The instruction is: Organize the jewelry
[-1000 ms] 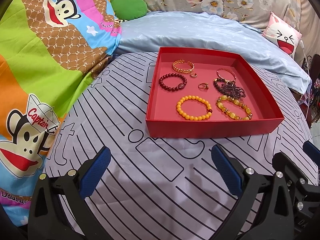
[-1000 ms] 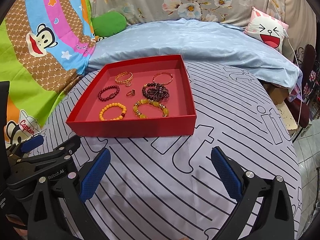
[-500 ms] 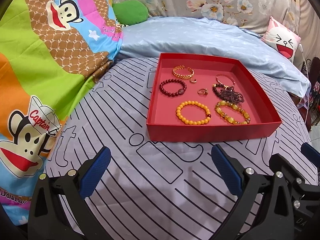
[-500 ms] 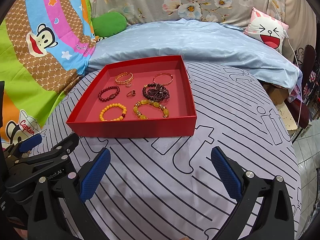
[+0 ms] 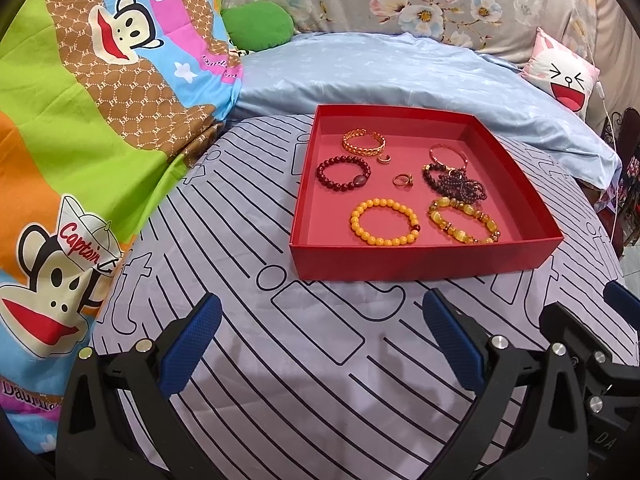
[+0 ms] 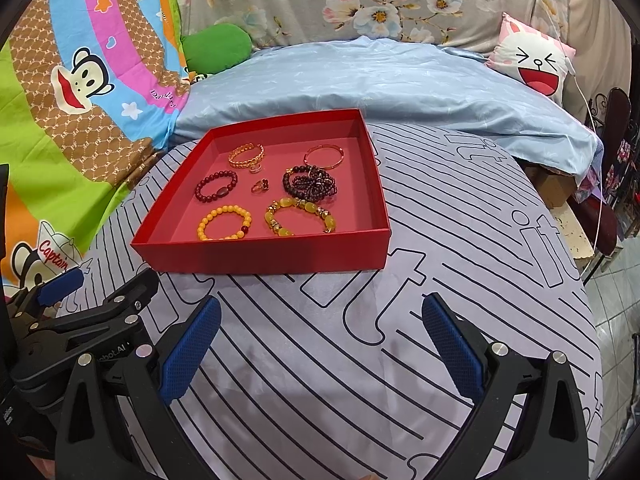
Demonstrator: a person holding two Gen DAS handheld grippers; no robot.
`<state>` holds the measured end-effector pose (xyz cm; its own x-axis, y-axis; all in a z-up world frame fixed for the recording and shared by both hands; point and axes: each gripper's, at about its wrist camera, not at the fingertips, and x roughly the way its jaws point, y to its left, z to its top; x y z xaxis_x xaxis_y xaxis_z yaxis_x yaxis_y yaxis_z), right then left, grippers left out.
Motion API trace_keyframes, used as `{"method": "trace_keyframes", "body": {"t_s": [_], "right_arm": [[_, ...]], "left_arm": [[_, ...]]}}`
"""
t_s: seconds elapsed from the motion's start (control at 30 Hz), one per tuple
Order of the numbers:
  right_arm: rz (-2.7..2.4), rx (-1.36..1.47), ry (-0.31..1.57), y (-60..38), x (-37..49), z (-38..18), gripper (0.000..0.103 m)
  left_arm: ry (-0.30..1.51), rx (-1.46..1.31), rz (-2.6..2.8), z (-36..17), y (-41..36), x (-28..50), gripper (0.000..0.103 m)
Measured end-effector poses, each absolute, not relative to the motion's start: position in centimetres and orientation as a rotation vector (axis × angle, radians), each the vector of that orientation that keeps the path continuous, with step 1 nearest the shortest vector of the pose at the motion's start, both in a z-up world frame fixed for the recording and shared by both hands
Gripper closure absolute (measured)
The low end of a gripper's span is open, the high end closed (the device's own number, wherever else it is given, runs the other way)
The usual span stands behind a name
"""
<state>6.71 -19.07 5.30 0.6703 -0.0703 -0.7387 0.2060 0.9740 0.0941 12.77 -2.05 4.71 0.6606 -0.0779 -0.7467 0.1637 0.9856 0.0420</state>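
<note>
Presently the jewelry lies inside the red tray (image 5: 424, 268), which sits on the striped cloth (image 5: 280, 360) ahead of both tools. The left gripper (image 5: 322, 340) and the right gripper (image 6: 320, 340) each hover over the cloth short of the tray, fingers spread wide and holding nothing.

Handling, as judged:
- All pieces look light and small.
- The yellow bracelet (image 5: 385, 222) and the dark red bracelet (image 5: 343, 173) appear to be strung beads: round, smooth, likely to roll or slip under the pads. Best taken across one side of the loop, one finger inside and one outside.
- The amber bracelet (image 5: 464, 220) looks similar, with larger, uneven beads.
- The gold cuff (image 5: 363, 142) and the thin bangle (image 6: 324, 156) appear rigid metal; grip across the band.
- The dark strand (image 5: 456, 184) is heaped and limp; it may trail or snag the bangle, which it touches.
- The ring (image 5: 401, 179) is the smallest hold and may skid on the tray floor.

Views:
- The left view shows a small hoop (image 5: 385, 159) just beside the cuff; in the right view it is harder to make out.
- The right view shows the whole bangle, a floor of tiles (image 6: 616, 300) at right, and the left tool's body at lower left.
</note>
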Motion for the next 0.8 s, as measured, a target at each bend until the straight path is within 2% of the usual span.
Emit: {"method": "trace_keyframes", "body": {"t_s": [0.8], "right_arm": [[-0.159, 0.176, 0.824, -19.12, 6.60, 5.31, 0.006]], "left_arm": [[0.845, 0.113, -0.138, 4.70, -2.19, 12.76, 0.007]]}}
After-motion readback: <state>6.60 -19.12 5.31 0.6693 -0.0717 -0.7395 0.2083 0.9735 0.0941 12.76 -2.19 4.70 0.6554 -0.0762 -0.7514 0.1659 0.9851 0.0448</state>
